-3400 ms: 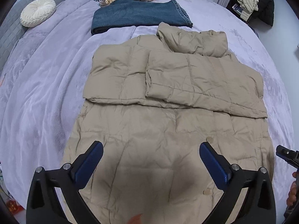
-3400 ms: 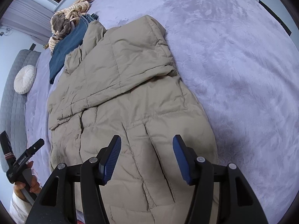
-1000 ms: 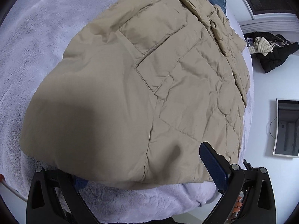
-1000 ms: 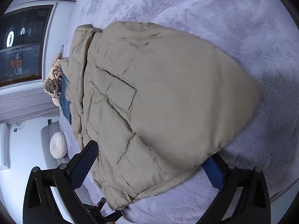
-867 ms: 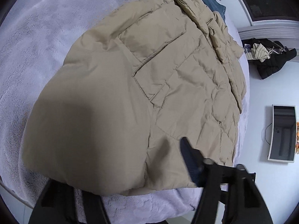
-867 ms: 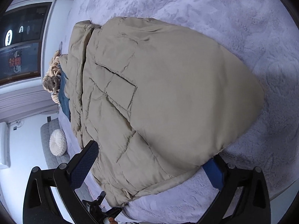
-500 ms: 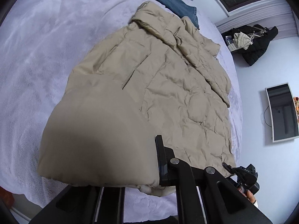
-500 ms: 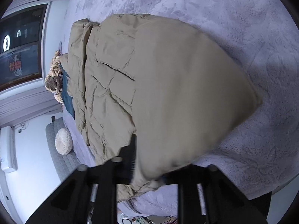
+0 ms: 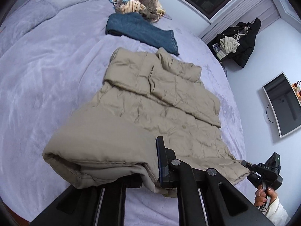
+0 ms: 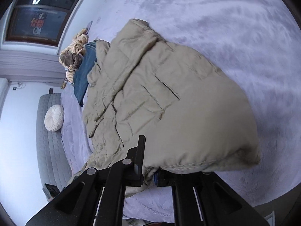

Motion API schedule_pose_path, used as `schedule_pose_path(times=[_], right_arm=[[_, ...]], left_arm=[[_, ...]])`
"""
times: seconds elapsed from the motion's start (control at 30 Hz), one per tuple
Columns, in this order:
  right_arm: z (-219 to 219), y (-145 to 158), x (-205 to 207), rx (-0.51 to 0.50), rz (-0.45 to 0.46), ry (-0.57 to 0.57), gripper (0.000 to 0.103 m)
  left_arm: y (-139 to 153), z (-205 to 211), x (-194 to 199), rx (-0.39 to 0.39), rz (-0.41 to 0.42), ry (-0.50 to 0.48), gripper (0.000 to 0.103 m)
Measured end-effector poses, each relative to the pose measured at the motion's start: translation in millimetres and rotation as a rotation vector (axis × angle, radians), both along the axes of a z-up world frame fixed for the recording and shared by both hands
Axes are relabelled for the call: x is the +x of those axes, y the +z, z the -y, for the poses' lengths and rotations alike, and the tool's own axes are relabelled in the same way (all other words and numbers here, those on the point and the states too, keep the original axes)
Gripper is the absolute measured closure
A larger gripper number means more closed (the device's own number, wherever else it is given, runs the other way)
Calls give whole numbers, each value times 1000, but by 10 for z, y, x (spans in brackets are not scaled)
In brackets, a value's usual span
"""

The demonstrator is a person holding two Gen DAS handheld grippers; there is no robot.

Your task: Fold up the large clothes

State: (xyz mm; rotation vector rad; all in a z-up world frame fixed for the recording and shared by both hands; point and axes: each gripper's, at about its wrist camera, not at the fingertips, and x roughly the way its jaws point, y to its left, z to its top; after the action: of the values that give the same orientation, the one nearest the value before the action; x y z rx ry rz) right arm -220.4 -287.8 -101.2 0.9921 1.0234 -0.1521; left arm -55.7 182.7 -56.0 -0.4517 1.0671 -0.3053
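Note:
A beige puffer jacket (image 9: 160,98) lies lengthwise on the lilac bed (image 9: 47,66), sleeves folded across its chest. My left gripper (image 9: 152,162) is shut on the near hem, which hangs raised off the cover in a puffy roll. In the right wrist view the jacket (image 10: 150,98) bulges up in front of my right gripper (image 10: 148,169). Its jaws are closing, with the hem's other corner pinched between them. The left wrist view also shows the right gripper (image 9: 263,171), held in a hand (image 9: 263,197), at that corner.
Folded blue jeans (image 9: 141,30) and a heap of striped and brown clothes (image 9: 139,5) lie beyond the collar. A round white cushion (image 10: 53,114) leans on the grey headboard (image 10: 49,141). Off the bed hang a black coat (image 9: 242,43) and a wall screen (image 9: 282,103).
Both grippers went from wide open around the hem to shut on it. They have risen and rolled, lifting the hem off the bed, so more of the jacket's length shows.

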Motion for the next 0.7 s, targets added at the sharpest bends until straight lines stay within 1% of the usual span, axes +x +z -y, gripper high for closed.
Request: schedule_pose_path(times=[0.2,0.3,0.37,0.47,0.53,0.6,0.7], right_arm=[[68,688,751,-175,104,149,96],[155,922,1200,-224,141,206,96],[218,1014,1515,-246,151,237,96],[322,1049,2017,-279,144,275,96],[393,980,2353,-292,124,295,96],[437,858,2635,-300,103,311,96],[458,612,3015,-309,72,320,96]], left_arm=[[507,194,651,36,140,28,91],[661,330,1027,75,186,31,91],[708,431,1293,107,207,37,90],[652,566,1716,151,207,52,91],[531,628,2000,184,193,63,91],[344,672,2262,210,164,78,91],[-49,688,2639,241,107,98,91]])
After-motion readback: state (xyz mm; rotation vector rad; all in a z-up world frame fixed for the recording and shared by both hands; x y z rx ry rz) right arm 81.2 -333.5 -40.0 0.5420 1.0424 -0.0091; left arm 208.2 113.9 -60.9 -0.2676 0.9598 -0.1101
